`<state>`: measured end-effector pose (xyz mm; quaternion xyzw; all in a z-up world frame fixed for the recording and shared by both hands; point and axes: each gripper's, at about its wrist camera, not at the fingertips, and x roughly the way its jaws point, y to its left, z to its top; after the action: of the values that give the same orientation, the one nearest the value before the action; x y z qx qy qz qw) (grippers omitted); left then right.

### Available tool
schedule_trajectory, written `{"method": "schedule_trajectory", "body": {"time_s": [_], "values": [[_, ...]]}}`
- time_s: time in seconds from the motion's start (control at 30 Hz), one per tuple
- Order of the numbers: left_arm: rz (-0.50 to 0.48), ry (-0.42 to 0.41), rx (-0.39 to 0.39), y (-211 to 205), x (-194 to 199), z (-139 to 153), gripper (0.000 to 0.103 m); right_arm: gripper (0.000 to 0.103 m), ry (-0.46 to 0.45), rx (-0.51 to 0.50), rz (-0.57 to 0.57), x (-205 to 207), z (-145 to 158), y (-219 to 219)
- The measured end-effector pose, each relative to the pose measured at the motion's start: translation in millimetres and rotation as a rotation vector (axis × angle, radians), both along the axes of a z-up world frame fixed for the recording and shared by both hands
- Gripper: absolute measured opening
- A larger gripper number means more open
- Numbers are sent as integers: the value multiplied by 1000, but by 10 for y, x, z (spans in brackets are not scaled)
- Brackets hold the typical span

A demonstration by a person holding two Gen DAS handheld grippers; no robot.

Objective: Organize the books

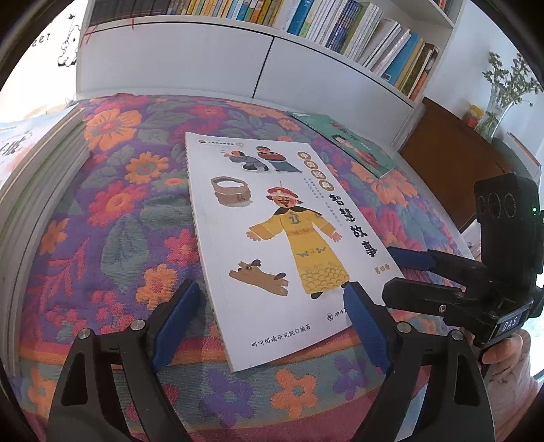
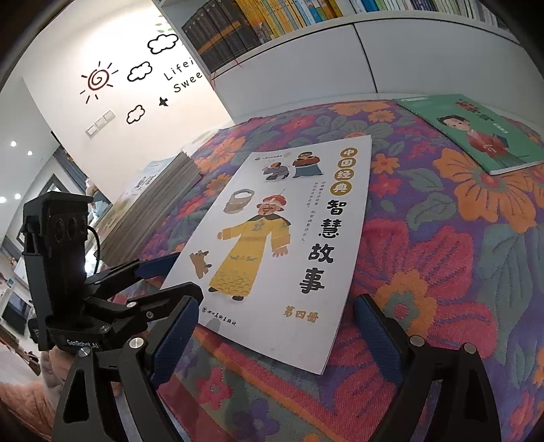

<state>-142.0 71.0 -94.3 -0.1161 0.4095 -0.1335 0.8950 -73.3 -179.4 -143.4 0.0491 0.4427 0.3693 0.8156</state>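
Observation:
A white picture book [image 1: 272, 221] [image 2: 282, 231] with a yellow-robed figure on its cover lies flat on the floral cloth [image 1: 119, 204]. My left gripper [image 1: 272, 289] is open over the book's near edge: one blue pad rests beside the spine side, the other over the near right corner, and neither presses on the book. My right gripper [image 2: 277, 302] is open too, straddling the same near end, with nothing held. Each gripper shows in the other's view, the right gripper [image 1: 391, 272] at the book's right edge and the left gripper [image 2: 176, 275] at its left edge.
A green book [image 1: 357, 146] [image 2: 476, 136] lies flat at the far right of the cloth. A stack of books [image 1: 34, 204] [image 2: 153, 204] stands at the left. Behind is a white bookshelf [image 1: 340, 27] [image 2: 272, 20] full of upright books. A vase [image 1: 499, 105] stands on a brown cabinet [image 1: 459, 163].

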Motion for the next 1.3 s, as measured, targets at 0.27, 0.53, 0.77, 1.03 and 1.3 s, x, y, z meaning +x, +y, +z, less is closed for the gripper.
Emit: {"method": "schedule_trajectory", "body": {"time_s": [0.27,0.53,0.77,1.03,1.3], "values": [[6,2,-31,53,15,-2,86,92,-12,-30,5,-5,-5,36],[9,88,-13,85,97,37,68,91,2,-108,2,-55,33,142],[6,247,-270,679,307,-56,30,42,291,118,33,285,-105,-352],[15,291,-290,741,545,-77,19,15,446,225,57,881,-310,-264],[-4,182,24,334,516,135,25,19,293,61,17,792,-57,-31]]}}
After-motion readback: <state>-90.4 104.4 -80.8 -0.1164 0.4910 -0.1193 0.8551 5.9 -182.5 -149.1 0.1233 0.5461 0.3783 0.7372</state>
